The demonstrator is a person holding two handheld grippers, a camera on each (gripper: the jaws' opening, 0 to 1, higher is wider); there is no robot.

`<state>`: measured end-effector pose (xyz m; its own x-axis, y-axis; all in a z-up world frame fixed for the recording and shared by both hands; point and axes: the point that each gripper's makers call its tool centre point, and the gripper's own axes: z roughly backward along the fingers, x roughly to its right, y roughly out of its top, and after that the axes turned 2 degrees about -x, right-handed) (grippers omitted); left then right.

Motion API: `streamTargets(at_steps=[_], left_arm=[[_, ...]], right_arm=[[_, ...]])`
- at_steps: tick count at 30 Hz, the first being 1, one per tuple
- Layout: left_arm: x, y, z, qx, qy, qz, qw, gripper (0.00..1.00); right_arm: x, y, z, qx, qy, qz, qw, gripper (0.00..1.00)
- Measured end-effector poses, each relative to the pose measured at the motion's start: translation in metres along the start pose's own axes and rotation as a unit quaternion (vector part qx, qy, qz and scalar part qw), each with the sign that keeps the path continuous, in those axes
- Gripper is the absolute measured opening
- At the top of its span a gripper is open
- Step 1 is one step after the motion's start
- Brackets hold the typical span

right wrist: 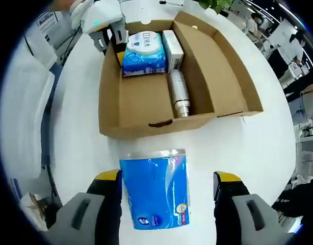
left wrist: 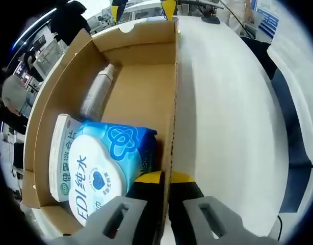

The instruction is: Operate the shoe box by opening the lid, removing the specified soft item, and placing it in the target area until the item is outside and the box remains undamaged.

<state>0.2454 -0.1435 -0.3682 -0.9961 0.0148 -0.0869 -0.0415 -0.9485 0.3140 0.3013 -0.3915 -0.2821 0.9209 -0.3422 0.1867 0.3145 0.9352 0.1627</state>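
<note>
The cardboard shoe box (right wrist: 141, 102) stands open on the white table, its lid (right wrist: 233, 66) folded out to the right. Inside lie a blue-and-white wipes pack (left wrist: 108, 163), a white carton (left wrist: 62, 153) and a silver bottle (left wrist: 98, 92). My left gripper (left wrist: 166, 181) is shut on the box's side wall (left wrist: 175, 102), one jaw inside and one outside; in the right gripper view it shows at the box's far corner (right wrist: 108, 30). A blue soft tissue pack (right wrist: 155, 191) lies on the table in front of the box, between the wide-open jaws of my right gripper (right wrist: 166, 181).
The white table (left wrist: 223, 117) stretches to the right of the box, with a dark blue edge (left wrist: 291, 138) beyond it. People and desks stand in the background (right wrist: 294, 46). Bare tabletop (right wrist: 253, 153) lies beside the tissue pack.
</note>
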Motion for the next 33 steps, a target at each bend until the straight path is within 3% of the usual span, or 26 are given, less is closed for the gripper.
streamTargets(at_steps=[3, 7, 17, 29, 33], left_arm=[[0.000, 0.001, 0.000, 0.000, 0.001, 0.000, 1.0000, 0.02], [0.000, 0.001, 0.001, 0.000, -0.001, -0.001, 1.0000, 0.02], [-0.001, 0.000, 0.001, -0.001, -0.001, -0.001, 1.0000, 0.02], [-0.002, 0.000, 0.002, 0.011, -0.006, -0.017, 0.9998, 0.01], [-0.003, -0.001, 0.002, 0.026, -0.010, -0.016, 0.9995, 0.01]], right_arm=[[0.001, 0.009, 0.010, 0.017, -0.009, -0.024, 0.9995, 0.77], [-0.004, 0.025, 0.022, 0.051, -0.013, -0.019, 0.9984, 0.74], [-0.013, 0.068, 0.028, 0.105, -0.032, -0.012, 0.9939, 0.65], [-0.033, 0.102, 0.011, 0.101, -0.036, -0.037, 0.9935, 0.61], [-0.029, 0.112, 0.004, 0.093, -0.050, -0.042, 0.9935, 0.59]])
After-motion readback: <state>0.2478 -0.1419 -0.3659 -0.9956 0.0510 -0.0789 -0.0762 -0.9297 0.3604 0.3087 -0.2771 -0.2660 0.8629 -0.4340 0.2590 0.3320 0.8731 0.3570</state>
